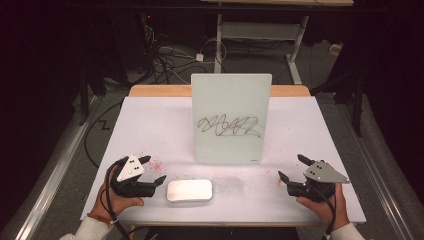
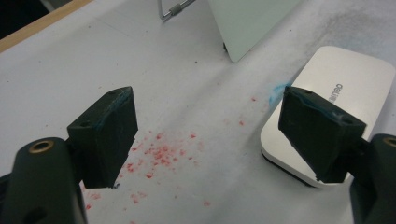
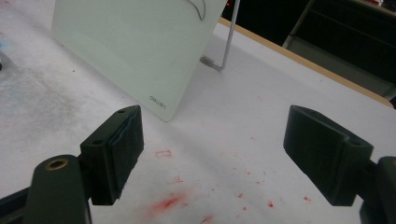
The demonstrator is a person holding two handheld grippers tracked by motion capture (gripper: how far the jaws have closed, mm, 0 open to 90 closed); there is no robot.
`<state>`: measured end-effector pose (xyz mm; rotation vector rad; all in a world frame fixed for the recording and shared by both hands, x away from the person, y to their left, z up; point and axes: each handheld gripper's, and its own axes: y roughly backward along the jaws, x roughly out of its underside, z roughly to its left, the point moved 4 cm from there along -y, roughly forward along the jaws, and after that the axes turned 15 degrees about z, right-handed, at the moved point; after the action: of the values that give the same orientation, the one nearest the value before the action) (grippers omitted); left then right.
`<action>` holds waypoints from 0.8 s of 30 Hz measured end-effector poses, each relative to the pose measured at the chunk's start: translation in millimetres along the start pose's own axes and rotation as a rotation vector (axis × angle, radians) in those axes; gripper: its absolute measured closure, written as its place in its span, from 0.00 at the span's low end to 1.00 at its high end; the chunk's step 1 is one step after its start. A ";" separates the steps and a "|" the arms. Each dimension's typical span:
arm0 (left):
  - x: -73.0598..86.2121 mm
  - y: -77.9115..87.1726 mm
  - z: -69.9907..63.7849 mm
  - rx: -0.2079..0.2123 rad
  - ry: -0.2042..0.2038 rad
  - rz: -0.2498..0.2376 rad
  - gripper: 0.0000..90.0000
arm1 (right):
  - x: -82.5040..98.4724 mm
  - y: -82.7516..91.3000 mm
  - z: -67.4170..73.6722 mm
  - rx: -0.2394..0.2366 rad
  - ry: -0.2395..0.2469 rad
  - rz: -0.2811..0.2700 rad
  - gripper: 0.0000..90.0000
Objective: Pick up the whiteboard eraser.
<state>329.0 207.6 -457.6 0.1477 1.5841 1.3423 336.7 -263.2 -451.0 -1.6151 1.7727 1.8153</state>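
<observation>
Fingers: left gripper (image 1: 152,170) apart, right gripper (image 1: 293,168) apart | eraser (image 1: 189,190) flat, long axis seemingly left-right

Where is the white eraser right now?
In the high view the white eraser lies flat near the table's front edge, just right of the left tool and in front of the upright board.

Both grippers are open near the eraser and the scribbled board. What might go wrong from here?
1. The board stands propped on a thin wire stand; pushing hard while wiping may tip it backward.
2. The eraser is flat and smooth; the left gripper may slip off it.
3. The right gripper could bump the board's edge.
</observation>
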 end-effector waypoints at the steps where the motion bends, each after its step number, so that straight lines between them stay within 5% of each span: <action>1: 0.4 0.3 0.3 0.001 -0.004 0.005 0.21 | -0.2 -0.2 -0.5 -0.002 0.001 0.001 0.23; 12: 5.0 1.1 -0.2 0.044 -0.028 0.068 0.21 | -1.3 1.1 1.2 -0.002 0.006 0.003 0.23; 16: 3.0 1.6 -5.8 0.058 -0.062 0.102 0.21 | -0.6 0.5 3.3 -0.010 0.016 0.015 0.23; 24: -7.2 -5.5 -25.4 0.154 -0.160 0.166 0.18 | 0.1 -1.5 3.6 -0.012 0.021 0.040 0.23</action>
<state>316.5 184.0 -460.9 0.4791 1.5645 1.2982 335.6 -260.0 -452.9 -1.6209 1.8192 1.8363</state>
